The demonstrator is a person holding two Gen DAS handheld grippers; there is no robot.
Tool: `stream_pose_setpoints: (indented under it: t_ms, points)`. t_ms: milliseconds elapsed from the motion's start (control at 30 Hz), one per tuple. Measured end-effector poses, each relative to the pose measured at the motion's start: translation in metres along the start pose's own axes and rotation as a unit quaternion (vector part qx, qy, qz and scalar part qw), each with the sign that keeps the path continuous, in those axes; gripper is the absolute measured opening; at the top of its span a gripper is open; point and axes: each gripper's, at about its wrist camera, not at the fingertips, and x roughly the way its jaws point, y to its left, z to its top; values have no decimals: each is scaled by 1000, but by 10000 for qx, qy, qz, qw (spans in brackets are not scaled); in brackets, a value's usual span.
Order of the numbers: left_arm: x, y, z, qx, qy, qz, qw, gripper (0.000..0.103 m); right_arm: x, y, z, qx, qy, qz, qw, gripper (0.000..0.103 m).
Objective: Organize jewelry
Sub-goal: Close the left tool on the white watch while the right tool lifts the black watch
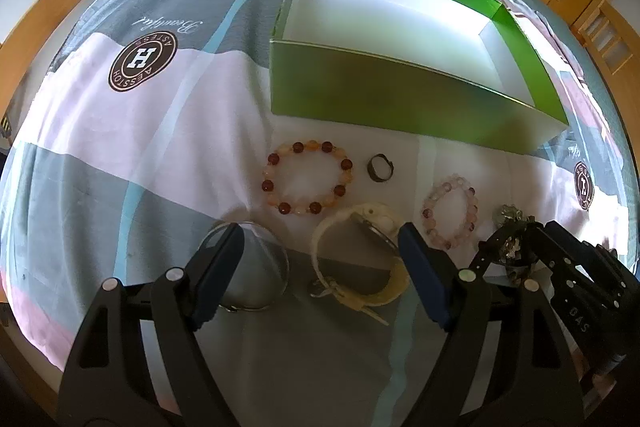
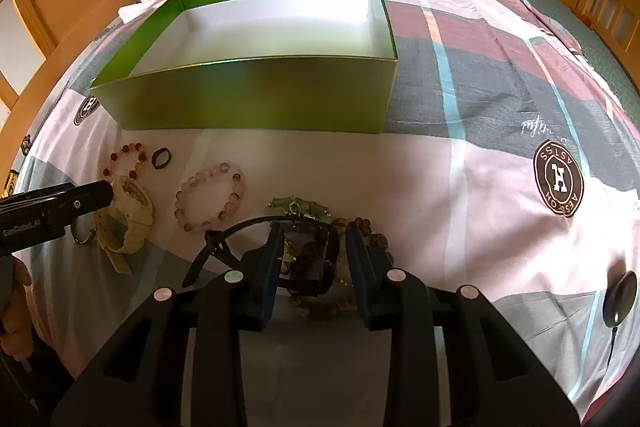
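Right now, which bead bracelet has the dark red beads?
The bigger bead bracelet, lying left of the dark ring near the green box. Dark red and pale orange beads alternate; the smaller bracelet is pale pink all round.

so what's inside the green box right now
Nothing that shows: the green box has a bare white floor in both wrist views. Its near wall hides the strip of floor just behind it. The jewelry, such as the red bead bracelet and ring, lies outside on the bedspread.

Round brown badge (image 1: 142, 63) on the bedspread (image 1: 200, 99) reading "AESSTON" around a big "H", cursive "Beautiful" (image 1: 166, 25) above it (upside down), "DAS" on the right gripper (image 1: 516, 247), left gripper (image 2: 108, 193) lettering unreadable
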Motion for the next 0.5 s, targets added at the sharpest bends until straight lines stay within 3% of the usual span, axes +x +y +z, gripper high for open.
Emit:
stream_pose_setpoints:
  t_ms: [267, 367, 467, 500]
  points:
    - [8, -23, -11, 425, 127, 27, 9990, 79, 7, 7, -4, -187, 111, -144, 9997, 31]
    - [10, -33, -14, 613, 96, 79, 9980, 79, 7, 11, -5, -331, 49, -258, 9991, 22]
    - [11, -36, -16, 684, 95, 136, 9975, 62, 6, 11, -4, -351, -9, -267, 9990, 12]
    - [11, -35, -16, 686, 83, 152, 9975, 62, 5, 10, -4, -319, -25, -230, 9992, 10]
